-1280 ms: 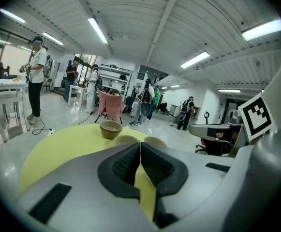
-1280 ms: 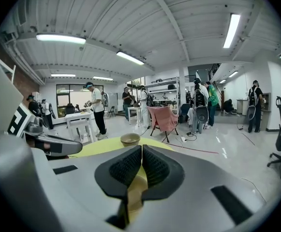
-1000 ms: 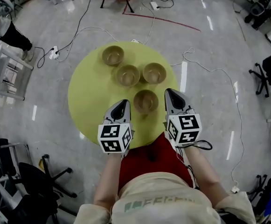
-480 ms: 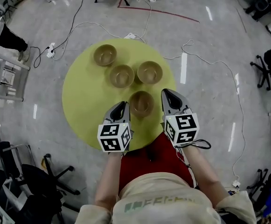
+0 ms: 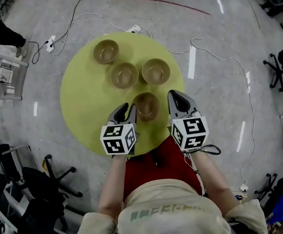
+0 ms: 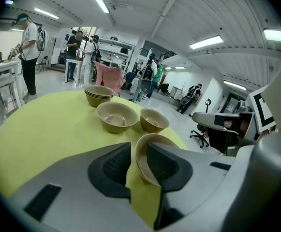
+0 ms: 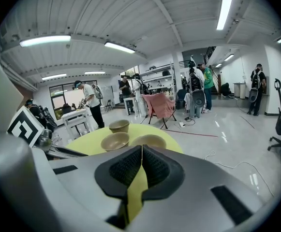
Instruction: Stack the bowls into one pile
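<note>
Straddling the rim of the nearest bowl (image 5: 146, 105), the left gripper (image 5: 125, 110) has one jaw outside the wall and the other over the hollow. Those jaws are parted, and a sliver of yellow shows between the outer pad and the bowl wall. I'd call this lining up the grasp, not a grip yet.

On the other side, the right gripper (image 5: 178, 97) hangs just beside the same bowl. Its jaws are pressed together on nothing, with only the yellow bench (image 5: 83, 96) showing under the slit.

That nearest bowl sits near the bench's front edge, between the two grippers. Beyond it are the middle bowl (image 5: 124, 75) and the right-hand bowl (image 5: 156, 71), close together. At the back left stands the far pile (image 5: 105, 51), showing several nested rims in the gripper views. So stacking looks begun, with three loose bowls left.

Next up, by my reading: close firmly on the rim, lift clear, and carry it past the middle bowl. A one-sided pinch may let the bowl tip.

As for writing, the marker cubes (image 5: 118, 139) carry black-and-white squares, no words. The shirt print (image 5: 163, 213) is too blurred to read, and the bowls are plain.
</note>
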Tool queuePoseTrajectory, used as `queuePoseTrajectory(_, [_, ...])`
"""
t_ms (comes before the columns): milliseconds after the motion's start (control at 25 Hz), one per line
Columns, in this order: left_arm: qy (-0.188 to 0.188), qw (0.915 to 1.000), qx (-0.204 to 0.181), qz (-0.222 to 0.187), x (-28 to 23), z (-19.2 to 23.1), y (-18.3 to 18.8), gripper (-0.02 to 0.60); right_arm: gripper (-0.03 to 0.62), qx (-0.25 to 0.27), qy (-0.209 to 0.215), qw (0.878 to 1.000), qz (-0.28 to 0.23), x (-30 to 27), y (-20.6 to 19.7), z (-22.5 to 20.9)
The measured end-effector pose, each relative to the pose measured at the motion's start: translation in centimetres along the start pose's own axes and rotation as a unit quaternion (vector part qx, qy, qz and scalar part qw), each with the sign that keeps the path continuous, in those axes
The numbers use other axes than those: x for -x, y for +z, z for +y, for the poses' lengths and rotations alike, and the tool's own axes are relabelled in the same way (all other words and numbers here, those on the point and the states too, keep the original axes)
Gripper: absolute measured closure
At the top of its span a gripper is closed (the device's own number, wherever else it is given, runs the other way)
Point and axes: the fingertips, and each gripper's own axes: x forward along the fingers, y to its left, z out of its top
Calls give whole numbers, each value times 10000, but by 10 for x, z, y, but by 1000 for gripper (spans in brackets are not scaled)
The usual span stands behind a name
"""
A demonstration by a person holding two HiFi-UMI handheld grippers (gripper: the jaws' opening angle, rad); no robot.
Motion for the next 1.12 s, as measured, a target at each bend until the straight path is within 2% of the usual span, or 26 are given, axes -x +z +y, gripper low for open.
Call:
queuePoseTrajectory(560, [45,9984,261,508,-24,3,-18,479,557,-11,141,9995,267,-19,-12,-4])
queuePoseTrajectory(840, [106,9974,398,585,-32,5,-23,480,557,-28,233,9991,360,-27,-18,-7])
queuePoseTrajectory(1120, [245,9970,487,553,-32,5,-24,534,557,-25,253,9989,383,-28,-20,-8])
